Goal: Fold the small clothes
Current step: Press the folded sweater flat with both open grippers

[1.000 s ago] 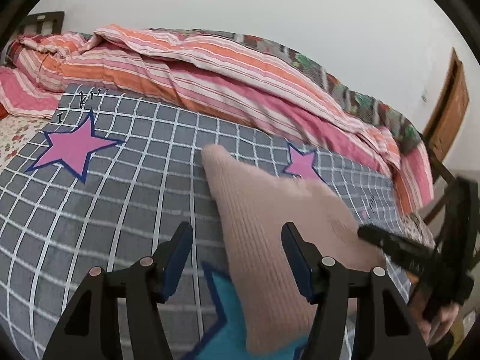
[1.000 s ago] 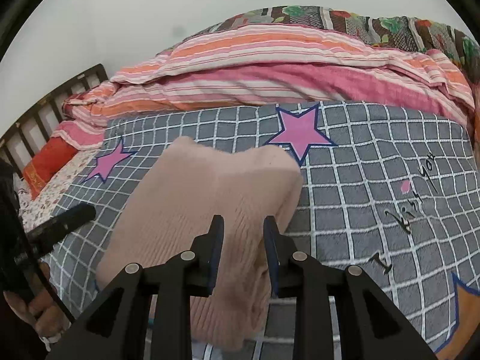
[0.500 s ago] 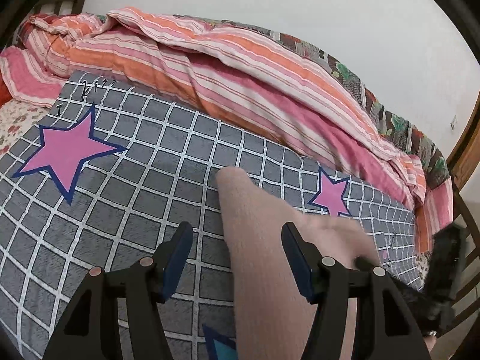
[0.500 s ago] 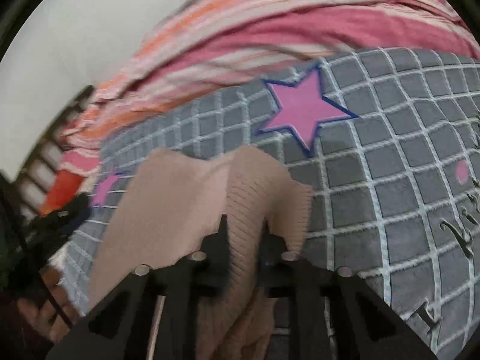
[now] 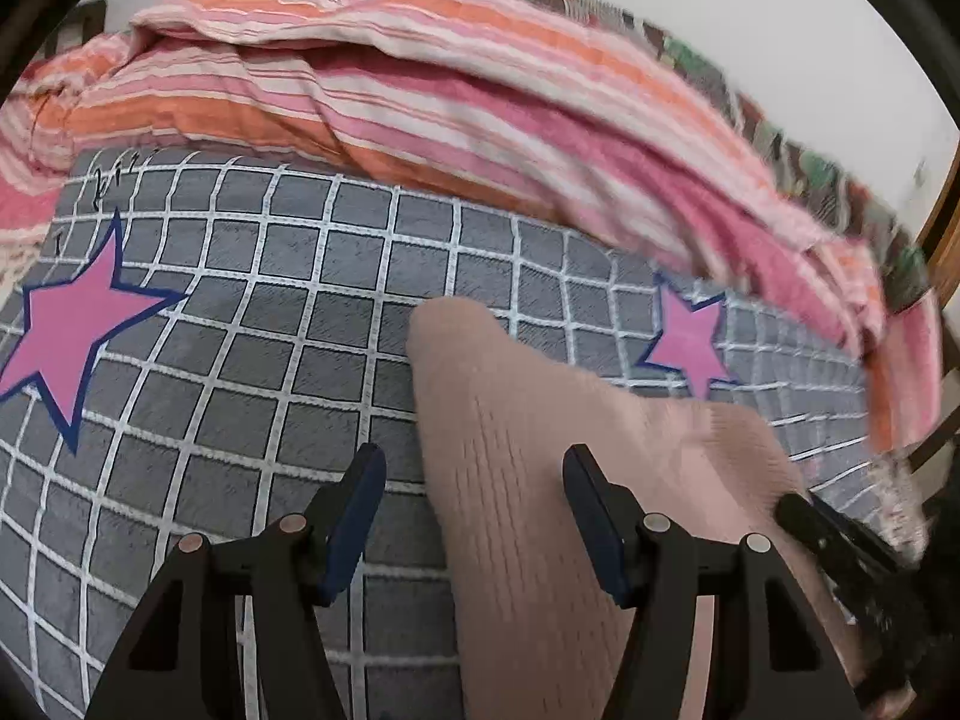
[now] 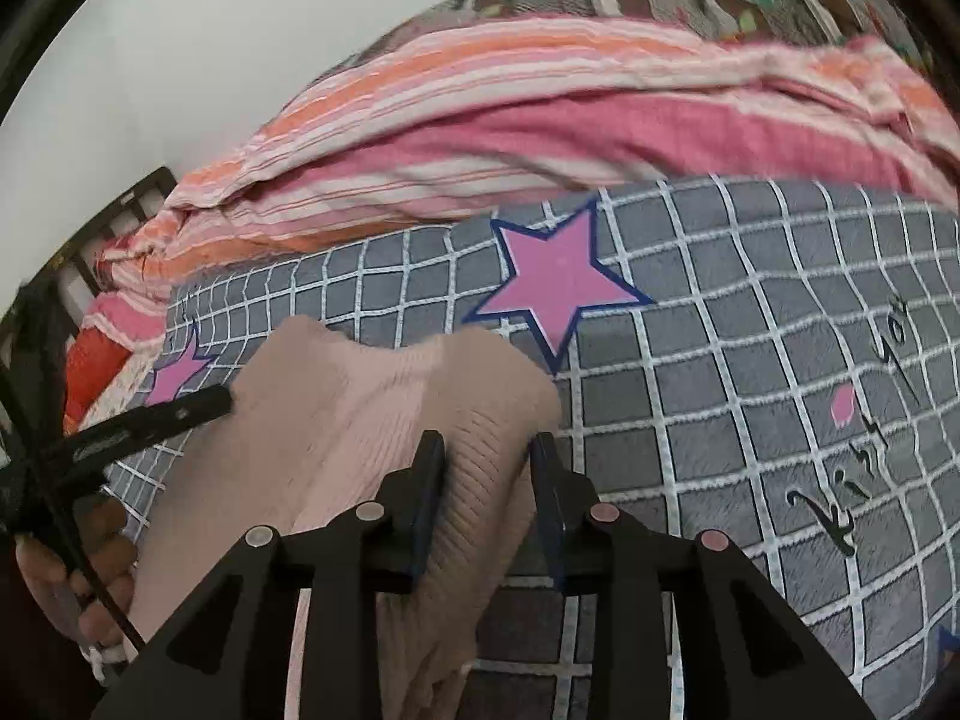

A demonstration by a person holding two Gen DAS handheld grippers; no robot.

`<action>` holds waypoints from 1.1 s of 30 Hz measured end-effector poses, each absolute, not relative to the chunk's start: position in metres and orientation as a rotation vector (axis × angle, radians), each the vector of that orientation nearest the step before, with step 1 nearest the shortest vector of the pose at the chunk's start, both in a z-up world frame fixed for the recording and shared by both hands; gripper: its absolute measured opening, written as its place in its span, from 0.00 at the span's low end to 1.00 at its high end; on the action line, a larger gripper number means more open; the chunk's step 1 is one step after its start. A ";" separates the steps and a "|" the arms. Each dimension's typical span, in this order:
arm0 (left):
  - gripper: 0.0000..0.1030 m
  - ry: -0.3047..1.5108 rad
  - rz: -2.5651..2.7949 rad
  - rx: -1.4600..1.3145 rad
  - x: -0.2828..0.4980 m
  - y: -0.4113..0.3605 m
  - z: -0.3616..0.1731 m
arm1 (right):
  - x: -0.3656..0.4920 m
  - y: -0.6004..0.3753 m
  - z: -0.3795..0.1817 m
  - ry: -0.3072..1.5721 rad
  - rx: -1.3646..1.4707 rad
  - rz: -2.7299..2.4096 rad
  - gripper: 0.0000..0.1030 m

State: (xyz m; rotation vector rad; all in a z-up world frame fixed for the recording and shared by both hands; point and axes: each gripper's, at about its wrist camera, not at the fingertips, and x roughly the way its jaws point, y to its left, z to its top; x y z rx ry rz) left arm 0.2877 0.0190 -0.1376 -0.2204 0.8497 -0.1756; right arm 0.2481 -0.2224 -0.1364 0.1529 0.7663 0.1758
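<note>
A pale pink knitted garment (image 5: 540, 450) lies folded on a grey checked blanket (image 5: 252, 312) with pink stars. My left gripper (image 5: 471, 480) is open and hovers over the garment's left edge, which runs between its fingers. In the right wrist view the garment (image 6: 360, 420) bunches up between the fingers of my right gripper (image 6: 486, 456), which is partly open with the ribbed right-hand fold standing between its pads. The right gripper also shows at the right edge of the left wrist view (image 5: 840, 534). The left gripper shows at the left of the right wrist view (image 6: 150, 426).
A heaped pink and orange striped quilt (image 5: 480, 108) lies along the far side of the blanket. A dark wooden bed frame (image 6: 108, 222) is at the left. A wooden board (image 5: 942, 240) stands at the far right. The blanket (image 6: 780, 420) stretches right with black lettering.
My right gripper closed on the garment's right fold half a second ago and has now opened partly. The left gripper has shifted over the garment's left edge and stayed open.
</note>
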 end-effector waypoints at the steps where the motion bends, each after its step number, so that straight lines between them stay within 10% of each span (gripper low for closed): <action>1: 0.58 0.863 -0.159 -0.193 0.289 0.015 -0.143 | 0.249 -0.219 -0.141 0.780 0.116 0.169 0.29; 33: 0.67 0.791 -0.103 -0.122 0.274 0.011 -0.166 | 0.256 -0.231 -0.168 0.806 0.118 0.102 0.40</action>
